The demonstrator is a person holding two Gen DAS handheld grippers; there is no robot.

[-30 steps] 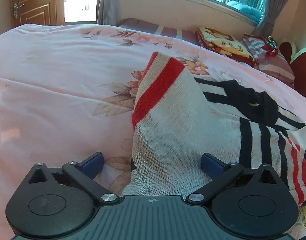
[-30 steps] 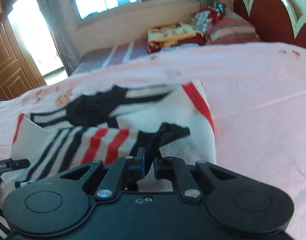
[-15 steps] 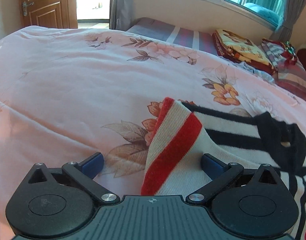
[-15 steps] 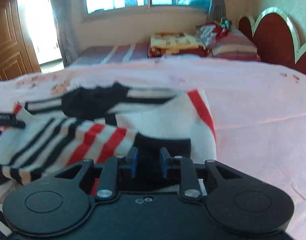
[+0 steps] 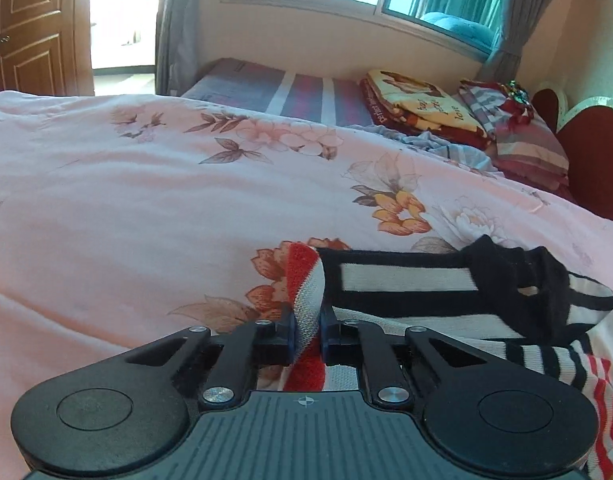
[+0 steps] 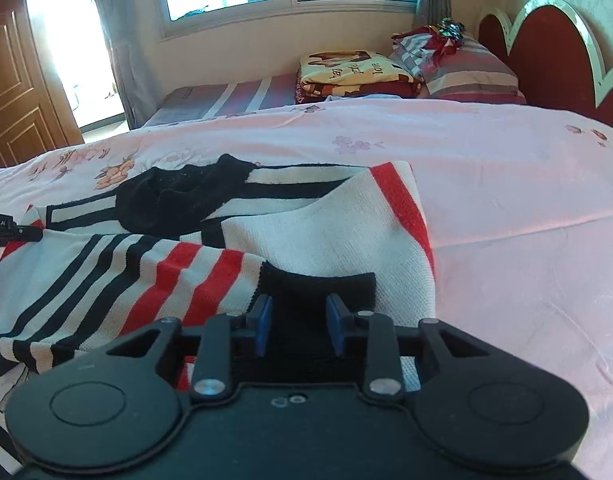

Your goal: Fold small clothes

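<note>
1. Sweater (image 5: 406, 280): in the left wrist view you see a small striped knit lying flat on the pink floral bedspread (image 5: 146, 208), at the near right of the scene, with its black collar toward the far side.
2. Your left gripper (image 5: 307, 334) has just closed, and its jaws are pinching the red-banded edge of the knit, which stands up in a soft fold between the blue pads. This is a good place to hold, since a hem is thicker and less likely to slip out than the open weave.
3. Judge the fabric as light, limp and a little stretchy. It should drape and sag from any held point and will not keep a crease on its own.
4. In the right wrist view the sweater (image 6: 326, 232) lies across the near middle of the bedspread (image 6: 526, 200), with one sleeve folded over the body.
5. Your right gripper (image 6: 298, 326) has just been opening. Its jaws stand apart either side of the black cuff (image 6: 318, 284) without pressing it.
6. The knit clings to the bedspread, so lift it instead of dragging it. Take hold at hems, cuffs or shoulder seams, and hold two points at once to keep an edge straight.
</note>
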